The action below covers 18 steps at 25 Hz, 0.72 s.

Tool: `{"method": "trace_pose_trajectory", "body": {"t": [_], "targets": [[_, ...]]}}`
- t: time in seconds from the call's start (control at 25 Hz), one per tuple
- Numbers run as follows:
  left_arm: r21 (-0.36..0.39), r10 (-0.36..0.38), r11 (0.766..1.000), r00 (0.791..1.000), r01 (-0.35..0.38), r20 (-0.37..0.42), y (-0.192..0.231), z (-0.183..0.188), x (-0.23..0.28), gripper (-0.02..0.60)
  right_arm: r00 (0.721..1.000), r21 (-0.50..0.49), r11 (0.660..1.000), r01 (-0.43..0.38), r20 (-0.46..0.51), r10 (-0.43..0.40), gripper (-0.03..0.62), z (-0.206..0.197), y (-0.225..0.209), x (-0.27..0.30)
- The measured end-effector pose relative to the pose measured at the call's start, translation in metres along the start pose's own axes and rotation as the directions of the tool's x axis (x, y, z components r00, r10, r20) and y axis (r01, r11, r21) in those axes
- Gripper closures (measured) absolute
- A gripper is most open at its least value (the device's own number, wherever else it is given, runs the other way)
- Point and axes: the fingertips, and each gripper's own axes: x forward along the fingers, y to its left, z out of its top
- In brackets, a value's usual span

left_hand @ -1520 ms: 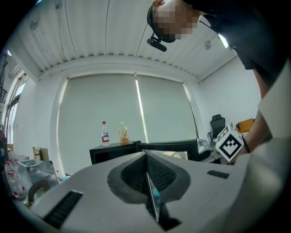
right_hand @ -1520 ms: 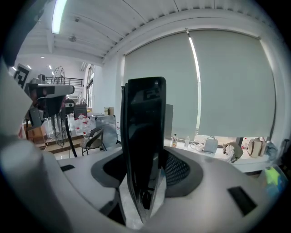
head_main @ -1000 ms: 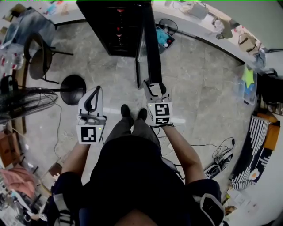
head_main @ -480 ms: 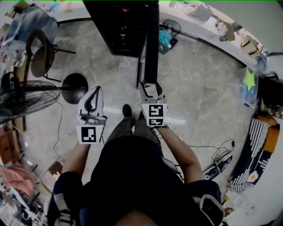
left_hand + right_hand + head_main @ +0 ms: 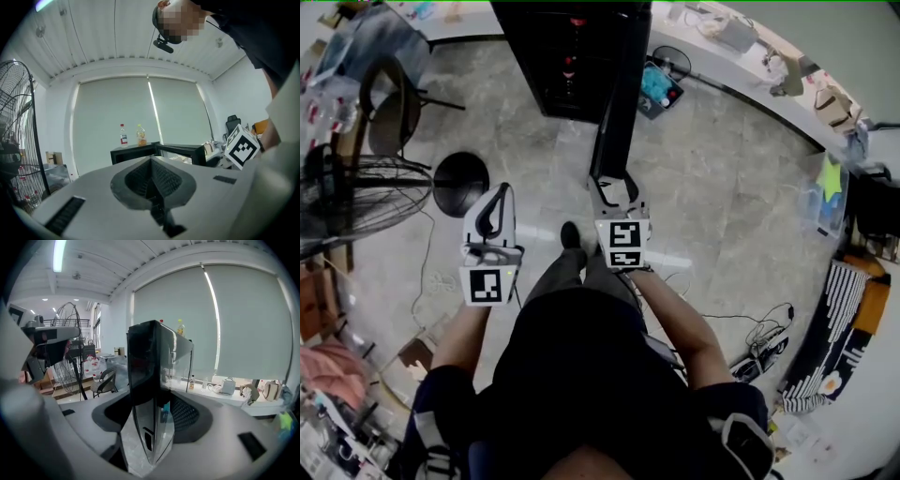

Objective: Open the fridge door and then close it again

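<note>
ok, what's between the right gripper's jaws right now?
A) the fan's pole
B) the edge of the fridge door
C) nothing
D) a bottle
B: in the right gripper view the edge of the open fridge door stands between the jaws of the right gripper. The jaws have just been opening and are spread wide around the door rather than clamped on it.

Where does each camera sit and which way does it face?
Head view: on the head, steeply down at fridge and open door; arms, legs, left gripper, right gripper show.
Left gripper view: on shut left gripper, level toward fridge; torso upper right.
Right gripper view: on right gripper, toward the door edge between its jaws, which have just been opening; left gripper at left.
All share the door.
</note>
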Motion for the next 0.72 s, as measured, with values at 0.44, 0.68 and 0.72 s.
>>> {"method": "trace_pose_trajectory", "body": {"t": [0.44, 0.68, 0.72], "targets": [[0.005, 0.017, 1.0, 1.0, -0.017, -0.003, 0.001, 0.001, -0.001, 0.558, 0.994, -0.037, 0.994, -0.107, -0.017, 0.107, 0.327, 0.0, 0.0, -0.004], [0.016, 0.02, 1.0, 1.0, -0.02, -0.003, -0.003, 0.002, 0.0, 0.558, 0.986, -0.059, 0.984, -0.168, -0.021, 0.167, 0.329, 0.0, -0.004, -0.013], [0.022, 0.019, 1.0, 1.0, -0.019, -0.002, -0.004, 0.003, 0.0, 0.558, 0.985, -0.074, 0.982, -0.174, -0.02, 0.173, 0.333, 0.002, -0.005, -0.016]]}}
